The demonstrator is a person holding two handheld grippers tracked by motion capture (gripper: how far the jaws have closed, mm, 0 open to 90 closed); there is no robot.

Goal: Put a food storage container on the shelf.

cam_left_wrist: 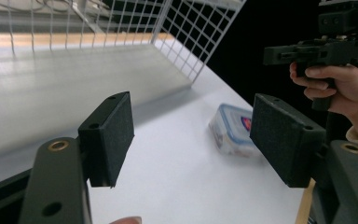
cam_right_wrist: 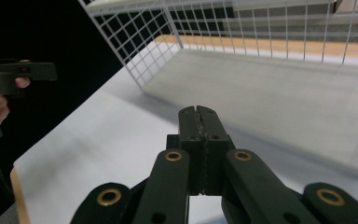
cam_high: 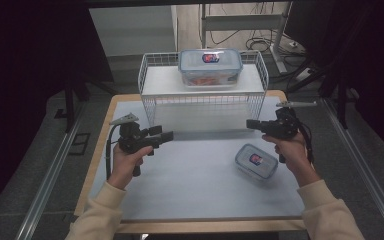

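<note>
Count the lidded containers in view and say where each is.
2. A large container sits on top of the wire shelf; a small container lies on the table near the right gripper.

The white table (cam_high: 190, 175) lay bare across its middle and near edge, leaving wide room between the 2 hands. A small lidded box (cam_high: 256, 161) sat on the mat near the right hand (cam_high: 294, 152), blocking that corner. At the far edge a wire shelf (cam_high: 203, 82) stood across the table; its mesh sides closed off both ends, while the space under its deck stayed open at the front. A large lidded box (cam_high: 210, 66) took up the middle of the deck.
</note>
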